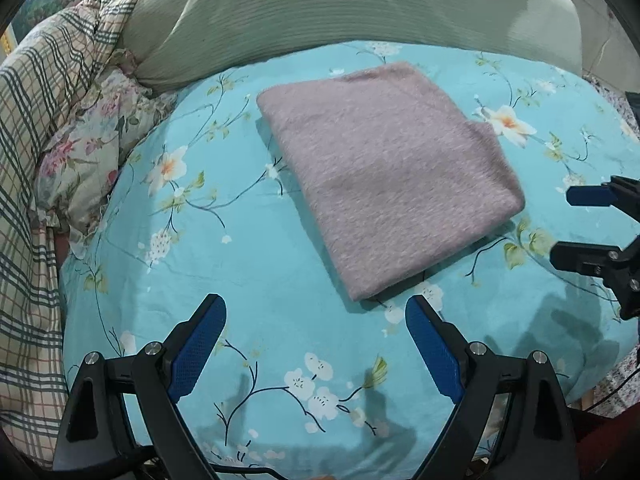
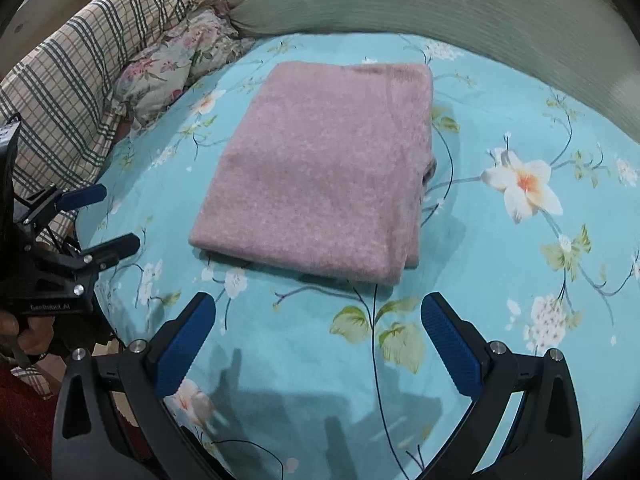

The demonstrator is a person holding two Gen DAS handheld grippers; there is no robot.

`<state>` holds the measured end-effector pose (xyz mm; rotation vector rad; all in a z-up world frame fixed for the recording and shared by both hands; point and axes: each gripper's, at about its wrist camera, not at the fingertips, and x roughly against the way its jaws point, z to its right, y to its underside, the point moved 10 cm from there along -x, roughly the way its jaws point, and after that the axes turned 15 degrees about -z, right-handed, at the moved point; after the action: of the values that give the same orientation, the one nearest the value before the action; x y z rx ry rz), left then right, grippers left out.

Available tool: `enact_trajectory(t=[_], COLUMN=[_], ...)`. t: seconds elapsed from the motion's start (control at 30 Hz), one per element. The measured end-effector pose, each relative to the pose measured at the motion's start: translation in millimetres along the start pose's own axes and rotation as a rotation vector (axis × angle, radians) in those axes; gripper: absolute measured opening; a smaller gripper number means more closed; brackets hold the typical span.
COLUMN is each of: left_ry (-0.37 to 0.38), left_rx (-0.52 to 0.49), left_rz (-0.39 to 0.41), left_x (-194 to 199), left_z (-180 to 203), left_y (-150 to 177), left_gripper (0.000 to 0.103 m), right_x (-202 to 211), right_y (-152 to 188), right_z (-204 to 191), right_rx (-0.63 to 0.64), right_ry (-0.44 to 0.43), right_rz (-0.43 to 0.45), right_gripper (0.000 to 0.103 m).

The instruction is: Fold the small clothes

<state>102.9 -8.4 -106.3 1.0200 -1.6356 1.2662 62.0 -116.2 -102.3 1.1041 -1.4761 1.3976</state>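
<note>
The only writing that can be read is "GenRobot.AI", printed in small pale letters on the black body of the left gripper (image 2: 96, 216) where it shows at the left edge of the right wrist view; a person's hand (image 2: 24, 330) grips it just below that label.

There is one piece of clothing: a fuzzy mauve-pink knitted garment (image 1: 384, 176), folded into a flat, roughly rectangular stack. It lies on the turquoise floral bedsheet (image 1: 248, 264), straight ahead of both pairs of jaws and apart from them, with bare sheet between its near edge and the blue pads. From the left wrist view its near corner sits just ahead of the right-hand finger; from the right wrist view its near edge runs ahead of the gap between the jaws.

Two grippers are in sight. The left one has its jaws spread wide with nothing between them, only sheet below. The right gripper (image 2: 318, 316) likewise has its jaws spread wide and empty; it also appears at the right edge of the left wrist view, beside the garment and clear of it.

Beyond the garment lies one pale green ribbed pillow (image 1: 320, 12). Off to the left of the jaws are one flower-printed cushion (image 1: 92, 148) and one plaid blanket (image 1: 40, 92), bunched at the bed's edge.
</note>
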Motion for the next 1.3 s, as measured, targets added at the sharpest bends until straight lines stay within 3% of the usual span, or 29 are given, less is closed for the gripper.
enact_trajectory(t=[0.43, 1.3], left_ry=[0.05, 0.074], left_rx=[0.018, 0.035], left_rz=[-0.005, -0.013], left_x=[6.2, 7.4], left_z=[7.1, 7.6], left_y=[-12.4, -33.9], left_gripper=[0.092, 0.092], right_x=[2.7, 1.4], right_y=[-6.5, -27.3], right_z=[1.4, 4.9], right_rx=[0.006, -0.004], right_ry=[0.005, 0.0], right_rz=[-0.005, -0.016], right_gripper=[0.102, 0.102])
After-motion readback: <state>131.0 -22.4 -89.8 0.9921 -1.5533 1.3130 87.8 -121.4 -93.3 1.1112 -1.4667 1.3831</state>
